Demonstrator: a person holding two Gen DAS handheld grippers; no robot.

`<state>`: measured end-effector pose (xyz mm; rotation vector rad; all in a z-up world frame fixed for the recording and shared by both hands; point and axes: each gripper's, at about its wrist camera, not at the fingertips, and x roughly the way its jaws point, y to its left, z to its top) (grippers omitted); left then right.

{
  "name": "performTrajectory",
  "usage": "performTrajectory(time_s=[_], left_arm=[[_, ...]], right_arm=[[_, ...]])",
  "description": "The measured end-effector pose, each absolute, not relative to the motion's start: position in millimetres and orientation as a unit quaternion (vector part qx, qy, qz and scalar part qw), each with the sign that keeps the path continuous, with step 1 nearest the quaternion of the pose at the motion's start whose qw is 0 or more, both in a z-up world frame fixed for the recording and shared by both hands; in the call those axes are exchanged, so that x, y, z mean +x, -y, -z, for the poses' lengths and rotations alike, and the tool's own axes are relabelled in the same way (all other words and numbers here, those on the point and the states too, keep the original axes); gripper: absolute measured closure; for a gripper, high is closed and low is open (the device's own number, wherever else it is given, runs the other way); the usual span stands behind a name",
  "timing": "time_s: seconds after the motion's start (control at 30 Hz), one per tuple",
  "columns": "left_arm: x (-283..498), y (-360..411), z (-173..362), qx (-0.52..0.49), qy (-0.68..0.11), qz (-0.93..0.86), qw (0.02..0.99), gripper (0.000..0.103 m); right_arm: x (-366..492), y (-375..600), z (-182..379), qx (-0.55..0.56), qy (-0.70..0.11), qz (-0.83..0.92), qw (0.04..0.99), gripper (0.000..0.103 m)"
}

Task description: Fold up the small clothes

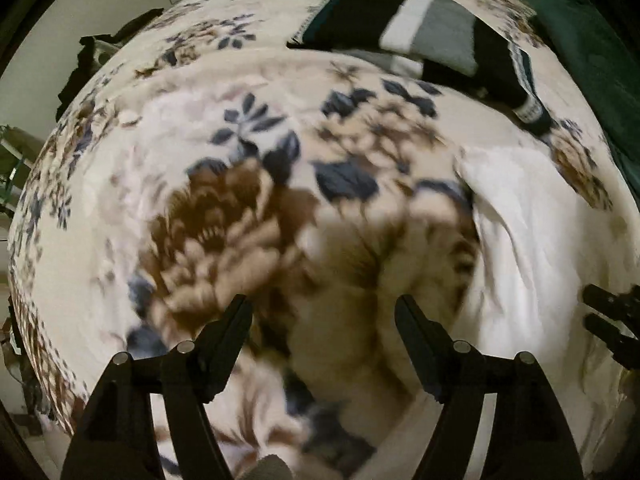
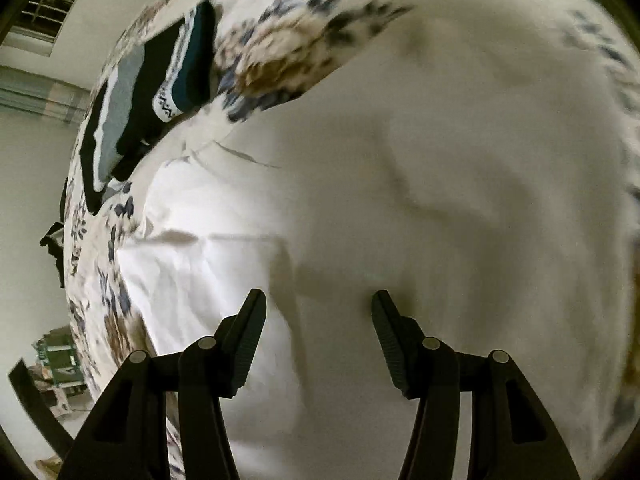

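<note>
A white garment [image 2: 360, 200] lies spread and creased on a floral blanket [image 1: 240, 184]; it also shows at the right of the left wrist view [image 1: 532, 248]. My right gripper [image 2: 318, 300] is open and empty, just above the white garment. My left gripper [image 1: 324, 304] is open and empty over the floral blanket, left of the garment. The right gripper's fingers [image 1: 612, 320] show at the right edge of the left wrist view, on the garment.
A pile of dark clothes with black, grey, white and teal parts [image 1: 420, 32] lies at the far side of the blanket; it also shows in the right wrist view [image 2: 136, 96]. A dark green cloth [image 1: 592, 60] lies at the far right. The bed edge and room wall [image 2: 32, 184] are to the left.
</note>
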<state>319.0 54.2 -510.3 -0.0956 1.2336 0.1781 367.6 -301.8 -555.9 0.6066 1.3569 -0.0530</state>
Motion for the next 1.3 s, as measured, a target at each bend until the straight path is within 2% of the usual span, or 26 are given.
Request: performTrajectory(time_s=[0.07,0.1,0.13,0.17,0.37,0.47,0.53,0.63,0.67,0.77,0.9,1.07,1.13,1.17,1.27,1.3], left_arm=[[325.5,-53.9,510.1,-0.040,-0.573,-0.084,0.814,0.031],[332.6,-47.7,511.6,-0.037,-0.571,-0.081,0.816,0.031],[334.5,-44.8,511.9,-0.034,-0.572,-0.078,0.816,0.031],[344.2,-40.4,513.8,-0.033,-0.573,-0.073,0.816,0.031],[390.0,1.0,521.4,-0.017,-0.575,-0.021,0.818,0.031],[411.9,27.0,529.4,0.010,-0.572,0.000,0.821,0.031],[426.3,41.0,538.3,0.040,-0.570,0.004,0.821,0.031],[440.8,48.1,551.3,0.074,-0.574,0.001,0.815,0.031],[444.3,48.5,556.1,0.082,-0.577,0.000,0.812,0.029],[450.6,47.6,566.9,0.094,-0.585,0.007,0.806,0.026],[444.2,48.0,566.2,0.111,-0.580,0.015,0.807,0.025],[435.9,38.3,537.8,0.105,-0.565,0.011,0.819,0.025],[421.6,32.6,515.7,0.088,-0.548,0.016,0.831,0.025],[415.6,31.6,505.7,0.086,-0.541,0.016,0.836,0.025],[387.7,33.7,476.8,0.075,-0.525,0.018,0.847,0.015],[379.3,38.5,466.4,0.071,-0.525,0.025,0.848,0.015]], right_arm=[[397.2,287.4,570.7,0.271,-0.625,0.010,0.732,0.046],[399.6,283.2,569.3,0.266,-0.622,0.003,0.737,0.052],[404.2,278.8,566.9,0.262,-0.614,-0.005,0.745,0.066],[403.9,273.5,561.0,0.240,-0.609,-0.002,0.756,0.102],[395.4,297.0,531.7,0.204,-0.564,0.082,0.796,0.101],[397.2,307.4,535.6,0.188,-0.581,0.096,0.786,0.101],[401.2,310.0,540.9,0.194,-0.594,0.103,0.773,0.096],[396.9,312.6,538.5,0.217,-0.591,0.106,0.769,0.075],[393.1,310.5,537.7,0.232,-0.587,0.096,0.770,0.065],[378.0,293.0,548.5,0.249,-0.603,0.055,0.756,0.062],[357.6,275.4,575.2,0.193,-0.639,0.060,0.742,0.062],[345.8,295.6,548.9,0.244,-0.618,0.064,0.744,0.062],[333.0,313.1,525.9,0.268,-0.597,0.072,0.753,0.056],[325.9,322.3,513.2,0.277,-0.588,0.076,0.756,0.048],[298.1,353.1,479.4,0.309,-0.563,0.085,0.762,0.037],[293.0,359.6,473.4,0.313,-0.560,0.087,0.762,0.034]])
